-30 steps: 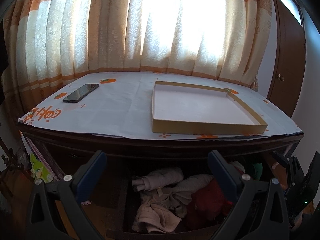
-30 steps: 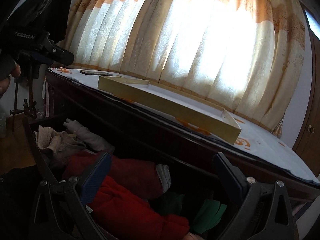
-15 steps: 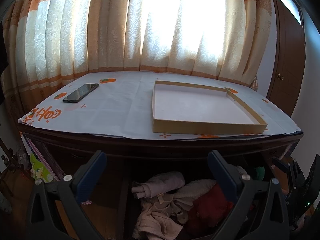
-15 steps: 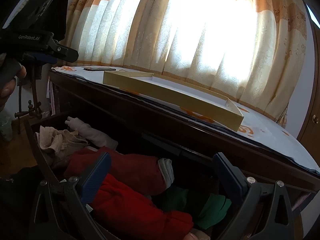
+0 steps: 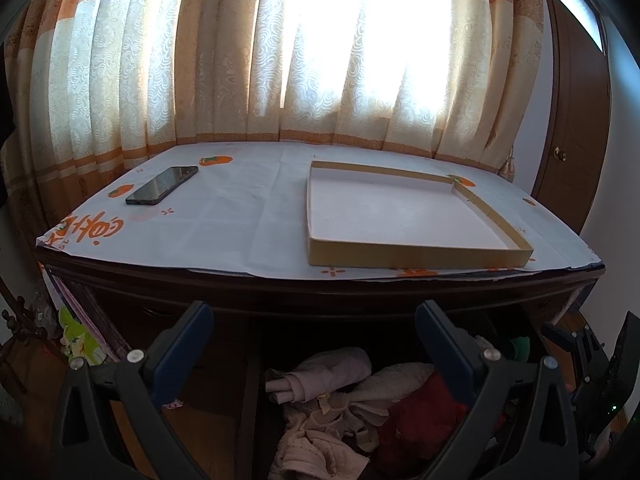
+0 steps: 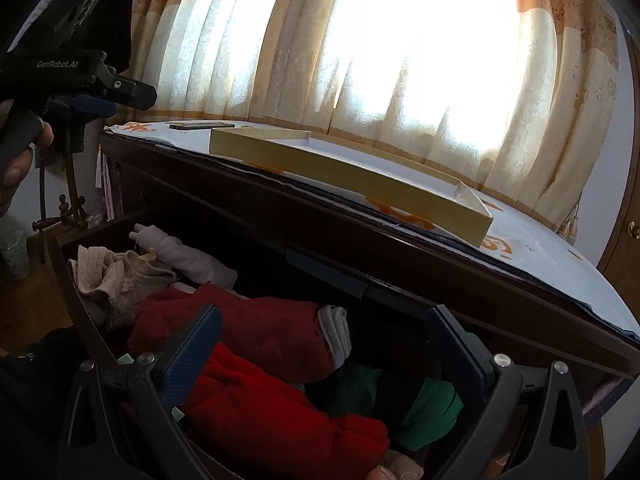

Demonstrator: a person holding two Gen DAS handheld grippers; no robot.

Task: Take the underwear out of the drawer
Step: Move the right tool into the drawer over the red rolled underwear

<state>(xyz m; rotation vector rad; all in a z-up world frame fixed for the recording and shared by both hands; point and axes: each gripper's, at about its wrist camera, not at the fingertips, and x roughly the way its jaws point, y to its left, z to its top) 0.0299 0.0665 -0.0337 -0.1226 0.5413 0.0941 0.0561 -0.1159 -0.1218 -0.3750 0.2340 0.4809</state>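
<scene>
The open drawer (image 6: 68, 272) under the dark wooden table holds a heap of clothes. Crumpled beige underwear (image 6: 112, 280) (image 5: 308, 448) lies at its left end beside a rolled pale pink garment (image 6: 180, 252) (image 5: 328, 372). Red garments (image 6: 248, 328) (image 5: 420, 420) and something green (image 6: 428, 408) fill the rest. My right gripper (image 6: 324, 314) hangs open just above the red clothes, holding nothing. My left gripper (image 5: 314, 312) is open too, in front of the table edge above the drawer. A hand holds it, as the right wrist view's upper left shows.
On the paper-covered tabletop (image 5: 240, 220) lie a shallow cardboard box lid (image 5: 400, 256) and a black phone (image 5: 162, 185). Curtains hang behind. A brown door (image 5: 576, 120) stands at the right, and a wooden stand (image 6: 68, 216) at the left of the drawer.
The right gripper has tipped down a little toward the drawer, so more of the clothes show. The left gripper has shifted slightly, and the clothes sit lower in its view. Both stay open.
</scene>
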